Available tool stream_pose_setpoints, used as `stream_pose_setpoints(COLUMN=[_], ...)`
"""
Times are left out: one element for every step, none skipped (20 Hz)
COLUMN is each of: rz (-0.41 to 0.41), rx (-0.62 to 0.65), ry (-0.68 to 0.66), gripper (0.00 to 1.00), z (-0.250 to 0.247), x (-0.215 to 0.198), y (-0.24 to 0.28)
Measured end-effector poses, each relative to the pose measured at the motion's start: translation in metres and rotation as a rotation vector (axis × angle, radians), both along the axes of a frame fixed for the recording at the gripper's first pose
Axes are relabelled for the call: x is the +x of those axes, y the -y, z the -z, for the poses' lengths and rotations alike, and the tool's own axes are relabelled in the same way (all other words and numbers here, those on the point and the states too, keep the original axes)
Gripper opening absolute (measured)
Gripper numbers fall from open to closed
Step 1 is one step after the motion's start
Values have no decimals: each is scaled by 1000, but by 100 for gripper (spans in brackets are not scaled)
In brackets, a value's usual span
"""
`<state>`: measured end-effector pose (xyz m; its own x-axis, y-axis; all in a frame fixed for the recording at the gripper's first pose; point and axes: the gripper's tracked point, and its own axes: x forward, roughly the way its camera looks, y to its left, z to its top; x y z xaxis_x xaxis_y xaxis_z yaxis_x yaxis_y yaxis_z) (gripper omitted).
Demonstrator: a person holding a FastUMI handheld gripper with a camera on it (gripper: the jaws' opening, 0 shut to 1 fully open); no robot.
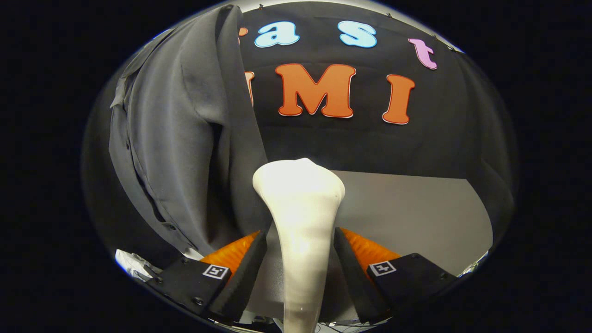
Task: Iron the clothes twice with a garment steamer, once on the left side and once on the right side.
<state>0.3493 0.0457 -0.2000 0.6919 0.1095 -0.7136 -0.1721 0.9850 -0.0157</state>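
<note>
A white garment steamer [300, 217] stands upright between my fingers, its wide head rising just beyond them. My gripper [299, 240] is shut on the steamer's handle, both fingers pressing its sides. A dark grey shirt [185, 138] hangs to the left and beyond the fingers, with its button placket running down its left part. The steamer's head sits beside the shirt's right edge, near its lower part; I cannot tell whether they touch.
A grey tabletop [416, 212] stretches to the right beyond the fingers, up to the black booth wall [453, 115]. Something pale and crumpled [132, 263] lies low on the left, under the shirt's hem.
</note>
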Motion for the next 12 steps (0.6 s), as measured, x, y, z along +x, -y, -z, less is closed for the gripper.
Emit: stream_pose_setpoints(rz=[0, -2, -1, -2, -5, -8, -16, -21, -33, -38, -50, -60], rx=[-3, -6, -5, -5, -6, -11, -6, -6, 0, 10, 10, 16], ry=[-7, -13, -26, -44, -57, -65, -71, -85, -100, -82, -100, -89], gripper=[94, 93, 93, 92, 87, 84, 81, 78, 77, 76, 74, 74], z=[4, 7, 9, 11, 15, 16, 17, 21, 23, 22, 25, 21], x=[2, 3, 3, 2, 2, 1, -1, -3, -7, -1, -4, -3], y=[-1, -1, -2, -4, -4, -3, -4, -5, -6, -6, -6, -7])
